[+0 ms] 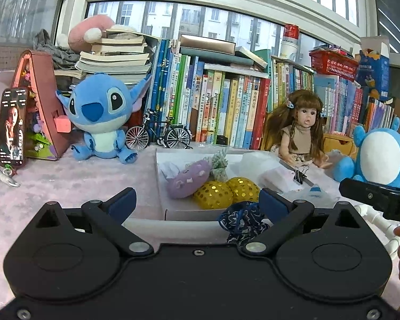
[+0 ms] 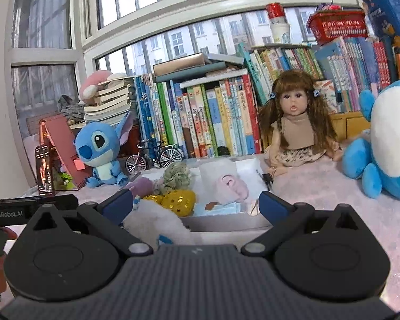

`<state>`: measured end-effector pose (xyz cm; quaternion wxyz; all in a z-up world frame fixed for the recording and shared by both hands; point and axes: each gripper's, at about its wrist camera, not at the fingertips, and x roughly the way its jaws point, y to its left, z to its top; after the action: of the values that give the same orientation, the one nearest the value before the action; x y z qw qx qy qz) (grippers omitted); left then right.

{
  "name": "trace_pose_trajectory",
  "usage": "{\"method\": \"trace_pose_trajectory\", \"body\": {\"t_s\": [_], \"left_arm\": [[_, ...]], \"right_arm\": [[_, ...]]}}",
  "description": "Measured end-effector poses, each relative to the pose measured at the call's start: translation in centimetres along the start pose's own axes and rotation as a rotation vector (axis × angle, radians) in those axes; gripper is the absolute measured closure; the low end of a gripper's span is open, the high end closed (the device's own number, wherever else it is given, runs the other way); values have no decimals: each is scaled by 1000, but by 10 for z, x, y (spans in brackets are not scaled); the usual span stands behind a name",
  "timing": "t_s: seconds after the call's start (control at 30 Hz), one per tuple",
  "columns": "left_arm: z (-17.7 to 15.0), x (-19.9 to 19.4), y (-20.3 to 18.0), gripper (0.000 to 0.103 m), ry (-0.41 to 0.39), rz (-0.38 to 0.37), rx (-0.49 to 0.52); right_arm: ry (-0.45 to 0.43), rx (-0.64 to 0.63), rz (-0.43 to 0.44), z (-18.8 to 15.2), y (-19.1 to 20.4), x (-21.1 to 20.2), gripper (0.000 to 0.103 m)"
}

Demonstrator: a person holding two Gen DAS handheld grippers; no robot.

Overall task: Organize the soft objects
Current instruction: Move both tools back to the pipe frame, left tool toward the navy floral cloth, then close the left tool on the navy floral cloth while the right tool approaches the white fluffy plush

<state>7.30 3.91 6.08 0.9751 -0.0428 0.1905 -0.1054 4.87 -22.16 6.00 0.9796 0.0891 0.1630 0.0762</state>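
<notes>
Left gripper (image 1: 197,202): jaws wide, nothing clamped. Off its left finger, far back: phone (image 1: 12,126) leaning on a pink toy house (image 1: 40,101), then the blue plush (image 1: 100,117) sitting upright, toy bicycle (image 1: 158,134) just beside it. Straight ahead between the jaws: white tray (image 1: 161,186) holding a purple plush pouch (image 1: 188,178), a green scrunchie (image 1: 218,164) behind it, two gold sequin balls (image 1: 228,190) touching each other at the near edge. Dark blue scrunchie (image 1: 240,220) lies just inside the right finger, in front of the tray wall, not gripped. Doll (image 1: 301,130) seated beyond the right finger; second blue plush (image 1: 384,157) far right.

Right gripper (image 2: 194,205): jaws wide, empty. White fluffy item (image 2: 154,221) sits against the left finger, near side of the tray (image 2: 226,222). Between the jaws, in the tray: gold ball (image 2: 180,201), pink soft item (image 2: 232,186), light blue face masks (image 2: 221,208) at the near wall. Doll (image 2: 296,122) ahead-right, beyond the right finger.
</notes>
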Motion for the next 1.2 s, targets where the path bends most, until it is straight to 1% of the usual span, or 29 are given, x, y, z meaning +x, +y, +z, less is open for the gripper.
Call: {"method": "trace_pose_trajectory", "body": {"t_s": [0.2, 0.33, 0.4, 0.53, 0.73, 0.93, 1.1, 1.2], "left_arm": [[-2, 0, 2, 5, 4, -3, -21], [-8, -5, 5, 5, -59, -23, -27], [-10, -6, 5, 5, -69, -18, -32], [-10, -4, 5, 5, -38, -11, -26], [-13, -2, 4, 5, -21, 16, 9], [-14, 1, 3, 5, 11, 26, 26], [-14, 4, 3, 5, 24, 25, 28], [-14, 8, 5, 9, 44, 20, 21]], "right_arm": [[-30, -54, -34, -3, 5, -4, 0], [-26, -84, -42, -6, 9, -4, 0], [-25, -94, -43, -8, 11, -5, 0], [-9, -128, -32, -12, 18, -5, 0], [28, -94, -4, -15, 19, -1, 0], [69, -133, -4, -19, 27, 6, 0], [115, -92, 0, -21, 25, 14, 0], [152, -51, 33, -21, 22, 19, 0]]}}
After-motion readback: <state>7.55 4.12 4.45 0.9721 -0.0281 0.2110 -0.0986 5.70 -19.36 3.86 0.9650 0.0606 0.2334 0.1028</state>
